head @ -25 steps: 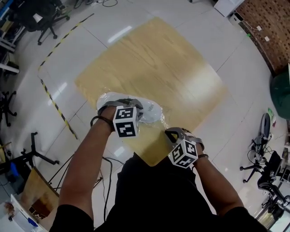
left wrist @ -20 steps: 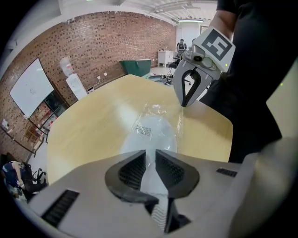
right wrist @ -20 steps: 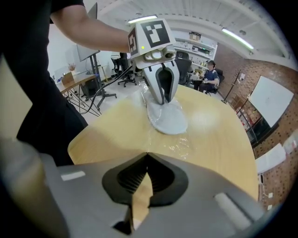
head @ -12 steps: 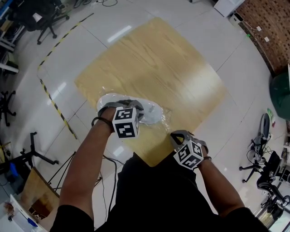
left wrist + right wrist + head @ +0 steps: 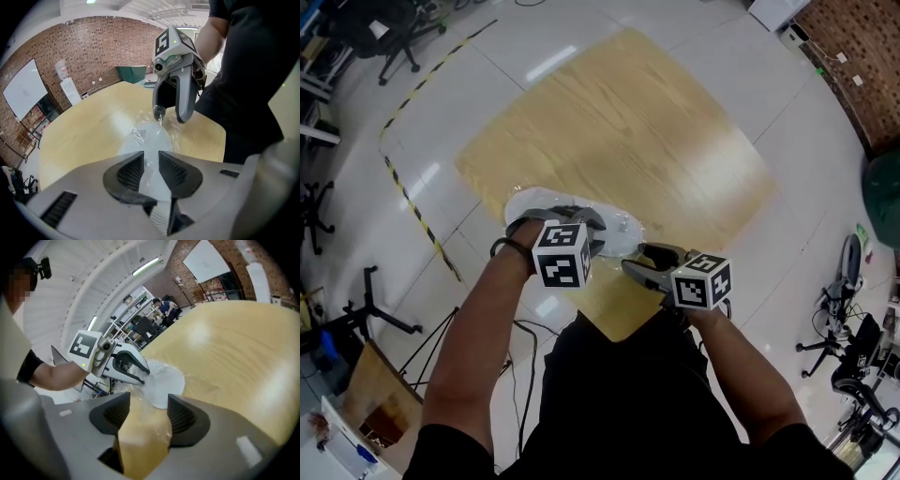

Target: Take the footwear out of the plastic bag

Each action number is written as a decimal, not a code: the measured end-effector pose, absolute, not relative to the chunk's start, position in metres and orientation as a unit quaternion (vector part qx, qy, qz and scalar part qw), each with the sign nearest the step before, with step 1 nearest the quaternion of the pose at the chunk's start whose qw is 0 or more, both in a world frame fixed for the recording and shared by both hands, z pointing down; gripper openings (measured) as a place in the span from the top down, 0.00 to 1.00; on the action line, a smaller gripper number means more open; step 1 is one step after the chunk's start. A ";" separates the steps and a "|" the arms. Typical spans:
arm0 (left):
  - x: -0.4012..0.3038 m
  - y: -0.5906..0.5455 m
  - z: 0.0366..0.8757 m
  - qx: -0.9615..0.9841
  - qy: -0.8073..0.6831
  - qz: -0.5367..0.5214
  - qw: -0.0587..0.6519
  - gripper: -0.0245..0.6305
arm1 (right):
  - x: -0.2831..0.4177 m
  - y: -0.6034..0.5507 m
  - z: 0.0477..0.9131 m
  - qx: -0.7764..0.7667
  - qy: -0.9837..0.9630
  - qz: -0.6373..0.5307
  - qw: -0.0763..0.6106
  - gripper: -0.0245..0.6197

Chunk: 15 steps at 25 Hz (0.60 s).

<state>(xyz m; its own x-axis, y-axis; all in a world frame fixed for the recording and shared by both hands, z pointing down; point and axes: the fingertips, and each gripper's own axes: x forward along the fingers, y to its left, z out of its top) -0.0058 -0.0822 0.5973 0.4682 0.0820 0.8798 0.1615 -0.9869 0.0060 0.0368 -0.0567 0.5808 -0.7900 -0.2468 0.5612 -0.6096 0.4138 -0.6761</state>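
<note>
My left arm outstretched, left gripper [image 5: 151, 161] opening, pads on footwear [image 5: 150, 140], right gripper [image 5: 146, 413] turned leftward, opening wide over plastic bag [image 5: 159, 367]

Footwear [image 5: 617, 234] in plastic bag [image 5: 178, 133] lies on table [image 5: 619, 131].

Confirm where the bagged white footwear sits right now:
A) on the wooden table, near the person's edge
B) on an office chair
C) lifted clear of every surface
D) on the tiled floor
A: the footwear, inside its clear plastic bag, lies on the wooden table at the edge nearest the person.
</note>
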 end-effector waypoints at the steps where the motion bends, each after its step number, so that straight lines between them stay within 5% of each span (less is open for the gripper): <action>1: -0.006 -0.082 0.597 -0.857 -0.070 -0.510 0.039 0.80 | 0.032 -0.055 0.584 0.257 -0.812 0.485 0.197 0.58; 3: -0.007 -0.082 0.597 -0.857 -0.066 -0.509 0.039 0.81 | 0.027 -0.048 0.594 0.257 -0.799 0.494 0.226 0.61; 6: -0.008 -0.082 0.596 -0.859 -0.057 -0.508 0.037 0.82 | 0.031 -0.041 0.599 0.268 -0.802 0.474 0.246 0.94; 15: -0.007 -0.078 0.597 -0.868 -0.063 -0.492 0.027 0.83 | 0.051 -0.026 0.579 0.244 -0.824 0.478 0.181 0.96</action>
